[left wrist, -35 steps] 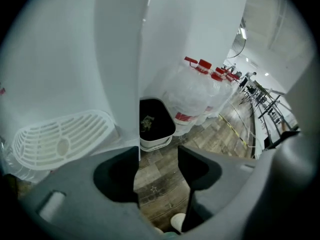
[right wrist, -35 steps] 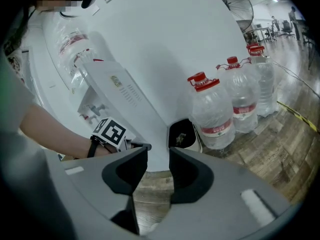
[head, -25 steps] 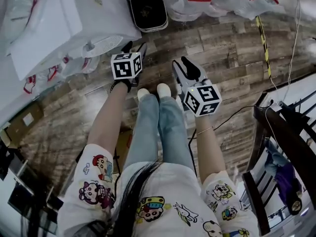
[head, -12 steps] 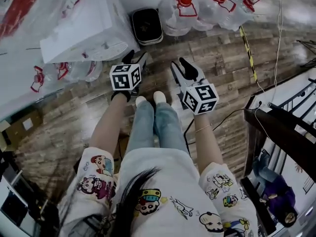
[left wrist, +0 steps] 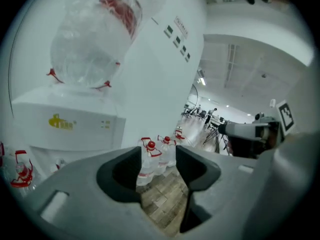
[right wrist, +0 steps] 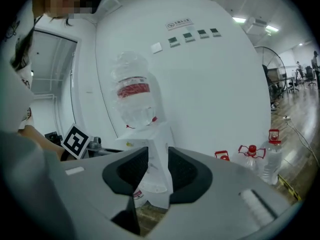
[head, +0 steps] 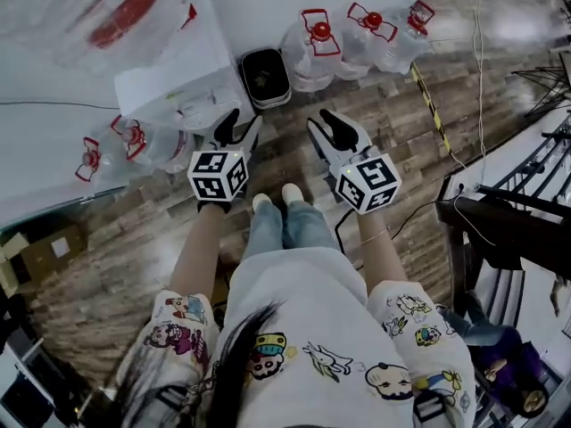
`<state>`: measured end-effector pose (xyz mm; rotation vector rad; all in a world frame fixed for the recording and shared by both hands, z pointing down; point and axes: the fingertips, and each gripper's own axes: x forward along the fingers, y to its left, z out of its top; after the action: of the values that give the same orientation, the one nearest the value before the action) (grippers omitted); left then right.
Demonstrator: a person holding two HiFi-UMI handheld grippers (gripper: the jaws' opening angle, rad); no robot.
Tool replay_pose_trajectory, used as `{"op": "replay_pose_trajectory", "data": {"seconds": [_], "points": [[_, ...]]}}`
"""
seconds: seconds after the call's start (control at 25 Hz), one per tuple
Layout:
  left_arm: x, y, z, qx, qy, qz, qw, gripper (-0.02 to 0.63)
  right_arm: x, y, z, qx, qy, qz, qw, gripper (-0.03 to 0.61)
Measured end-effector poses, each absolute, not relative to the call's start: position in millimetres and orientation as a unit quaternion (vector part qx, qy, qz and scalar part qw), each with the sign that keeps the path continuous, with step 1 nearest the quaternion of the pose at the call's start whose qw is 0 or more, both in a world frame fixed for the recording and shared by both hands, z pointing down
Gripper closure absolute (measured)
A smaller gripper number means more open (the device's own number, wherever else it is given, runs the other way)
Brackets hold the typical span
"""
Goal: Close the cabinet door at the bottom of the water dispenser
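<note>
Cabinet door low on the tall white water dispenser [head: 174,83]: you can't tell from these views whether it stands shut. That dispenser stands on the brown wood-plank floor [head: 401,141] against the white wall, ahead of you and to your left, with an upturned clear bottle with a red label [head: 134,7] on top. Your left claw [head: 239,130] is held up near the dispenser, released, its jaws apart and closing on nothing; between them you see only floor and jugs. Your right claw [head: 332,132] is level beside it, also released, jaws apart and closing with nothing against the pads, and it faces the dispenser's front. A black square bin [head: 265,77] sits just right of the dispenser at the wall, and clear water jugs with red caps [head: 352,38] line the wall beyond it.
</note>
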<state>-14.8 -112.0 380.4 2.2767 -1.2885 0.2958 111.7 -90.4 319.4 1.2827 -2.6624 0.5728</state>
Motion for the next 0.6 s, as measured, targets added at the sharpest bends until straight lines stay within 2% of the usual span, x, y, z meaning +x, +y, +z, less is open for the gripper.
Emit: {"op": "replay_pose_trajectory", "data": {"seconds": [0.32,0.6], "points": [[-50.5,-69.3,265.5,0.845,-0.502,0.031,0.182,0.430,76.2,-61.8,233.0,0.375,-0.918,0.122,0.039,0.461],[-75.1,-22.3,206.1,0.837,-0.534,0.013,0.121,0.471,48.1,-40.9,188.7,0.322,-0.942,0.093,0.015,0.485]]}}
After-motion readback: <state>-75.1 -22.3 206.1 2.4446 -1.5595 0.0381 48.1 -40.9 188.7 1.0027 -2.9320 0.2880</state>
